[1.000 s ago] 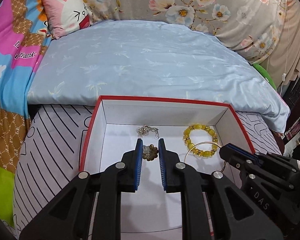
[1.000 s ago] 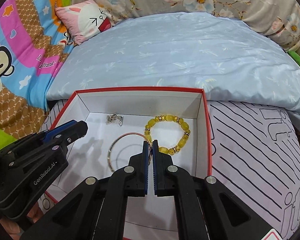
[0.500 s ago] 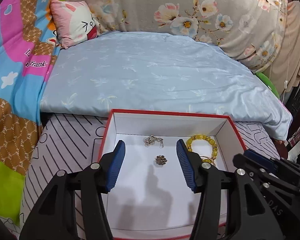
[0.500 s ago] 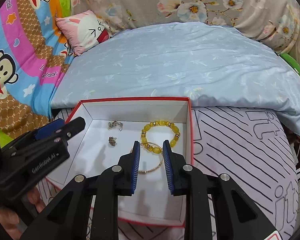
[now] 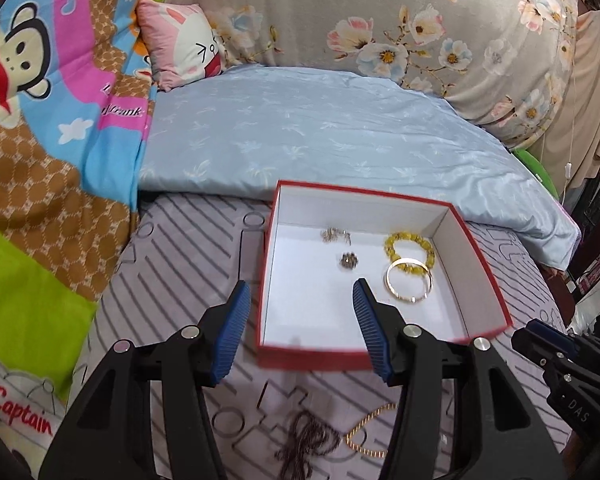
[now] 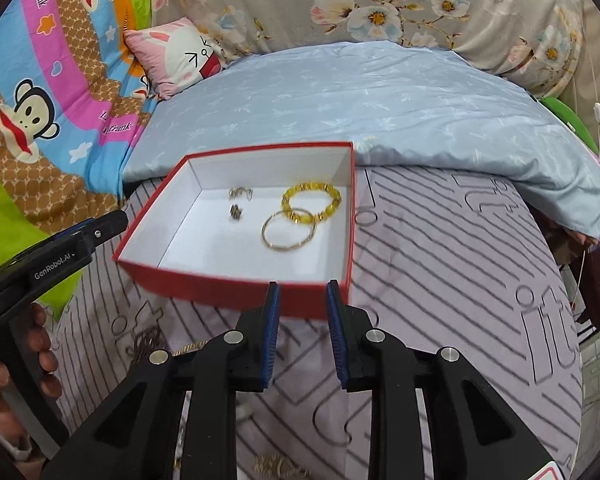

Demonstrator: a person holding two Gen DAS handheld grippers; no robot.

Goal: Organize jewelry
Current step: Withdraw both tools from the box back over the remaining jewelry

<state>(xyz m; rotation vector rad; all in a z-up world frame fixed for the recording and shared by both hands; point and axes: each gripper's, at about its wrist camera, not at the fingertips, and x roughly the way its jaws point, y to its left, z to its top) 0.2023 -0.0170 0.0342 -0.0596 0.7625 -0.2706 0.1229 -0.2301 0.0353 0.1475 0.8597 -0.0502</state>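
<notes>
At centre frame, the red-rimmed white cardboard box [image 5: 480, 256] holds a yellow beaded bracelet [image 5: 409, 249], thin gold bangle [image 5: 409, 287], small silver chain [image 5: 334, 235] and dark flower-shaped charm [image 5: 349, 260]. The left gripper [image 5: 300, 312] and right gripper [image 6: 299, 307] both hover with jaws apart, empty.

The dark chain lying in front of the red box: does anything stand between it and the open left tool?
Nothing visible does. The dark chain lies bare on the striped cloth, just below the open left tool; the gold chain lies beside it.
</notes>
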